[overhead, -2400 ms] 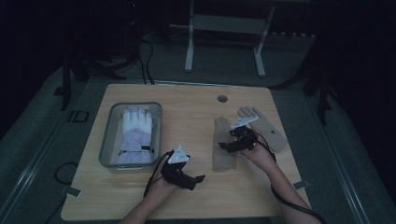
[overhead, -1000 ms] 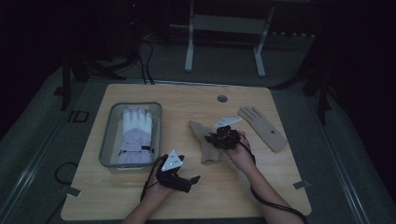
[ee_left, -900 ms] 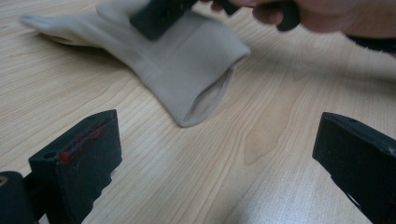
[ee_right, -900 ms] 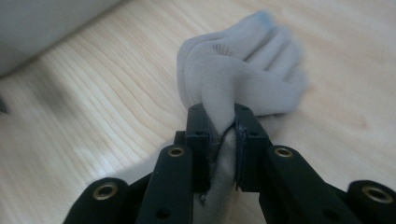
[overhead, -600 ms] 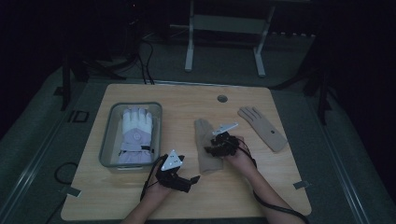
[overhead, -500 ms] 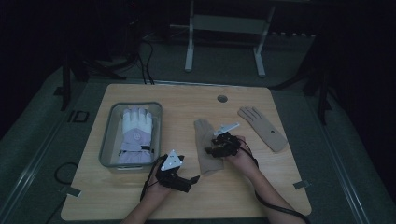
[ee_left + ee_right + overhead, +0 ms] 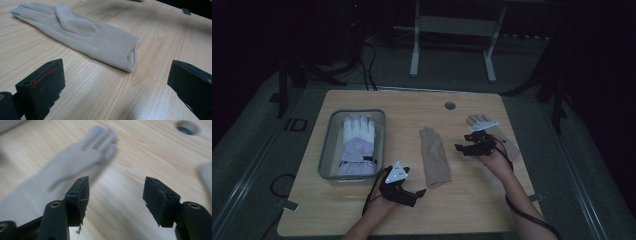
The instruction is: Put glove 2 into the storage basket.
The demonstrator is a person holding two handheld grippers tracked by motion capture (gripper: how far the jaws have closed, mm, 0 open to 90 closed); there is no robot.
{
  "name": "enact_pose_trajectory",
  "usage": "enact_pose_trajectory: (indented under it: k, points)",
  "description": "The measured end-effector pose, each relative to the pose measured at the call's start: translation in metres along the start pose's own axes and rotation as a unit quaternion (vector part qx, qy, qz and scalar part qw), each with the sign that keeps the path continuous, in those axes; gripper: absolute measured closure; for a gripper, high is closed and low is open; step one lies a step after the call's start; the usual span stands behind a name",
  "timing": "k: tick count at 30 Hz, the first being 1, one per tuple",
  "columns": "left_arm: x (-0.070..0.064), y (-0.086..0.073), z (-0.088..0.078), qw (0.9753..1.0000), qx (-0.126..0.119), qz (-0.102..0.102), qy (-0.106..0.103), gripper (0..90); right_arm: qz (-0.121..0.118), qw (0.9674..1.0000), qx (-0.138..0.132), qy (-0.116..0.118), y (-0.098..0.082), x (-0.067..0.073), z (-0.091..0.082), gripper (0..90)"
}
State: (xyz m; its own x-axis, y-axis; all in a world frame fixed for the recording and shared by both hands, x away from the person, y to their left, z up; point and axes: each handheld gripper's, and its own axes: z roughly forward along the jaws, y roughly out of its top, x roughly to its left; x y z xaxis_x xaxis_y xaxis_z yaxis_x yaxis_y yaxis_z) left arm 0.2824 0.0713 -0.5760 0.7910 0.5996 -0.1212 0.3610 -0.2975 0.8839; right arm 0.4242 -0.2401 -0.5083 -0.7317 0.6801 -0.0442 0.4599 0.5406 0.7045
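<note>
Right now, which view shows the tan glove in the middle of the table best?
The left gripper view: the tan glove lies sharp and close, palm up, thumb folded across, cuff opening visible. The high view shows it whole but small and dim, flat on the table. The right gripper view shows it blurred.

I read one marking: "ID" on the floor (image 7: 295,125), at nine o'clock from the surface (image 7: 472,200).

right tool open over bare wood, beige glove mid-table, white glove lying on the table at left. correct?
One error: the white glove lies in the clear bin, not on the table, as the high view shows. The rest holds: the right tool is open over bare wood, and the beige glove is mid-table.
</note>
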Motion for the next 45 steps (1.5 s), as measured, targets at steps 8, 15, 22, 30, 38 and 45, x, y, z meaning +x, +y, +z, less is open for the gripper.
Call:
enact_pose_trajectory:
  k: [8, 15, 22, 30, 38, 45]
  points:
    - [-0.001, 0.0, 0.001, 1.0, 0.004, 0.0, 0.001, 1.4, 0.046, 0.9978, -0.001, -0.046, -0.017, -0.05, -0.019, 40.6]
    - [-0.002, 0.0, 0.001, 1.0, 0.004, 0.004, 0.002, 1.4, 0.079, 0.9939, -0.004, -0.077, -0.032, -0.083, -0.032, 40.2]
    - [-0.002, 0.0, 0.001, 1.0, 0.004, 0.002, 0.0, 1.4, 0.079, 0.9917, 0.022, -0.099, -0.044, -0.11, -0.031, 36.4]
    - [-0.002, 0.0, 0.001, 1.0, 0.002, 0.003, -0.001, 1.4, 0.077, 0.9916, 0.034, -0.099, -0.047, -0.124, -0.02, 34.7]
    - [-0.001, 0.0, 0.001, 1.0, 0.003, -0.001, -0.005, 1.4, 0.084, 0.9916, 0.065, -0.074, -0.052, -0.131, 0.002, 39.8]
    - [-0.002, 0.0, 0.002, 1.0, 0.004, 0.0, -0.005, 1.4, 0.082, 0.9917, 0.069, -0.071, -0.049, -0.129, 0.002, 71.4]
